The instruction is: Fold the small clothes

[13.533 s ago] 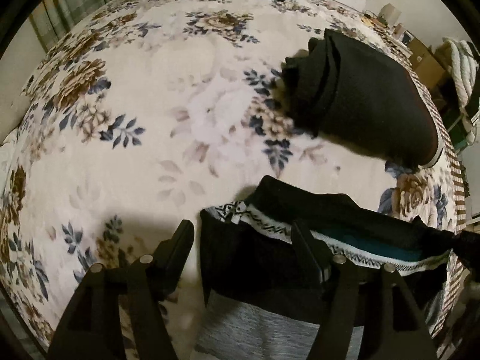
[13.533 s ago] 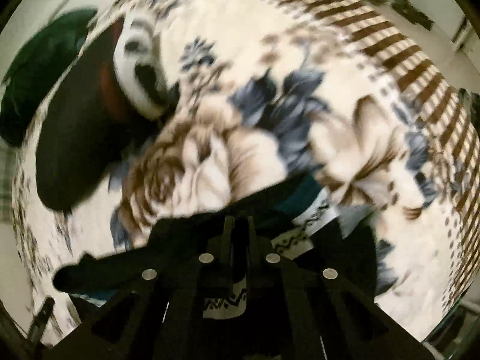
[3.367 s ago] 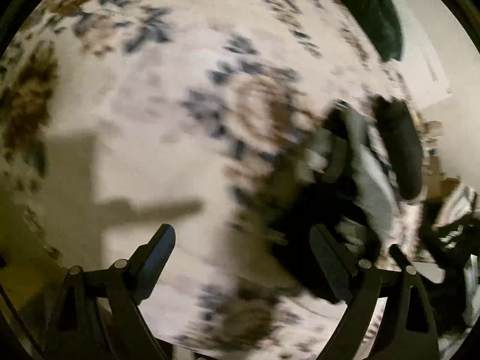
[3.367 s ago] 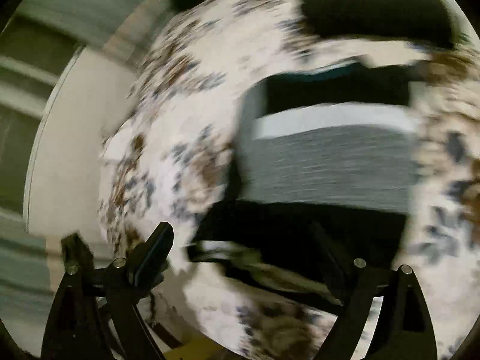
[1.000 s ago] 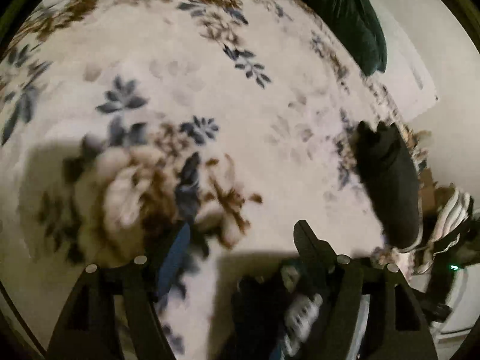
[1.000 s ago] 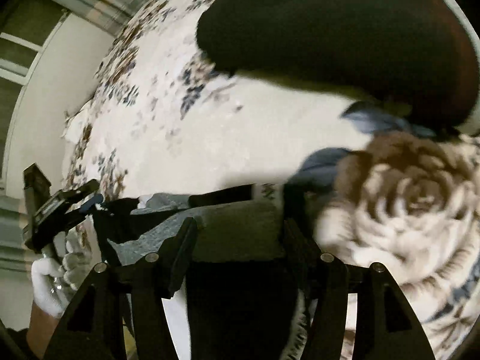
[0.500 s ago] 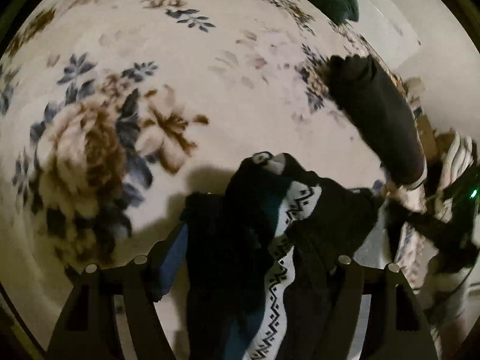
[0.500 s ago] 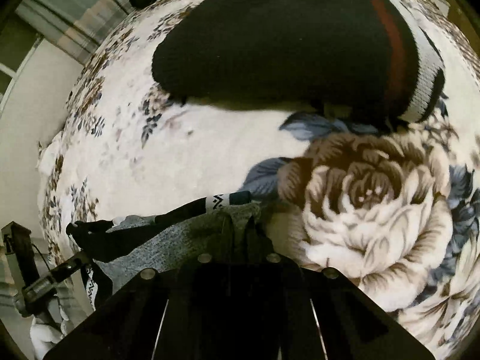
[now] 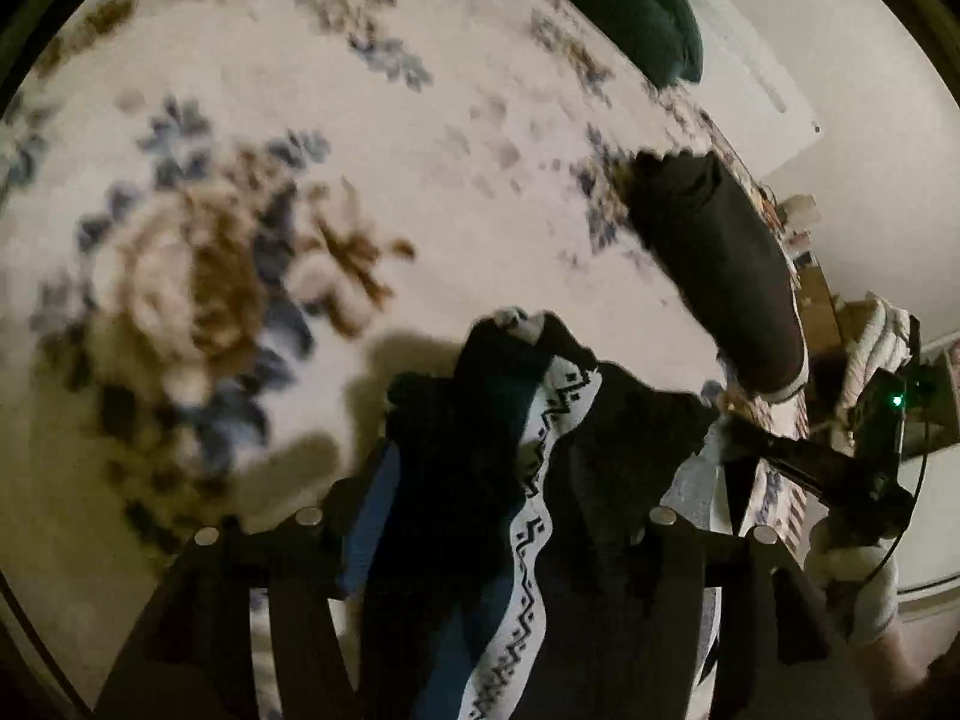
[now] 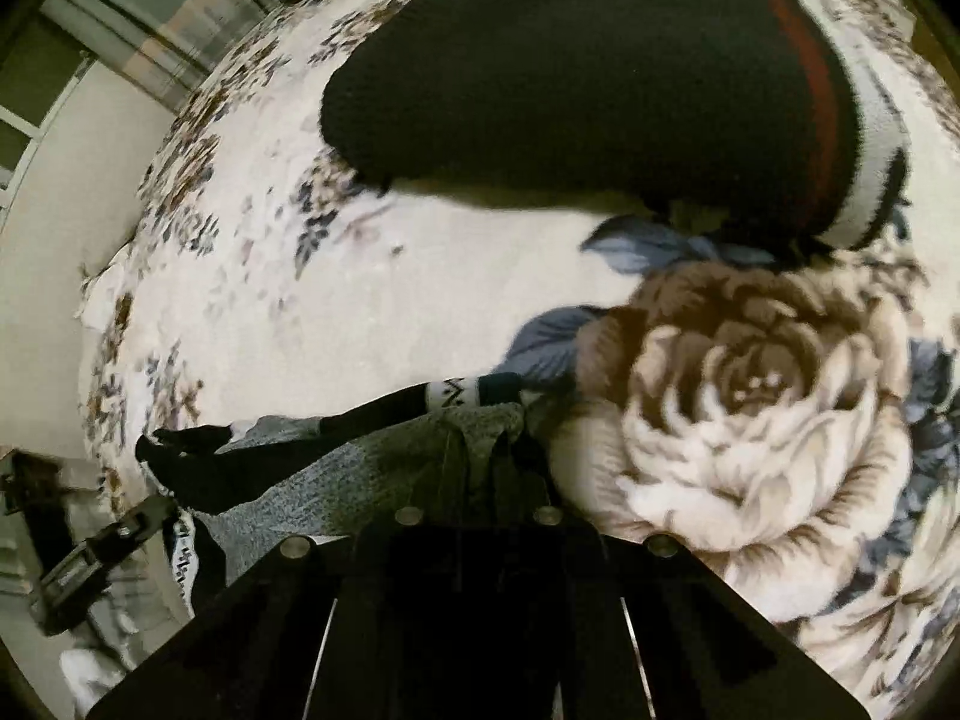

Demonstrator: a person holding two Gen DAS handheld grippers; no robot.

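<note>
Floral bedspread [image 9: 468,120], cream plush with brown roses and blue leaves, fills both wrist views. Nearest the left gripper [image 9: 510,480], a bunched dark knit garment [image 9: 480,420] with a teal panel and a white zigzag band sits clamped between the two fingers, which narrowed onto it moments ago. The right gripper [image 10: 477,450] is pinched closed on the same garment's heathered grey corner, its fabric stretched across toward the other tool. Beyond, a folded black knit piece [image 10: 600,78] with a red stripe and white ribbed cuff lies flat on the bedspread. A dark green cushion [image 9: 630,12], somewhat blurred, appears to rest at the far edge. A gloved hand [image 9: 852,588] holds the right gripper's handle.
</note>
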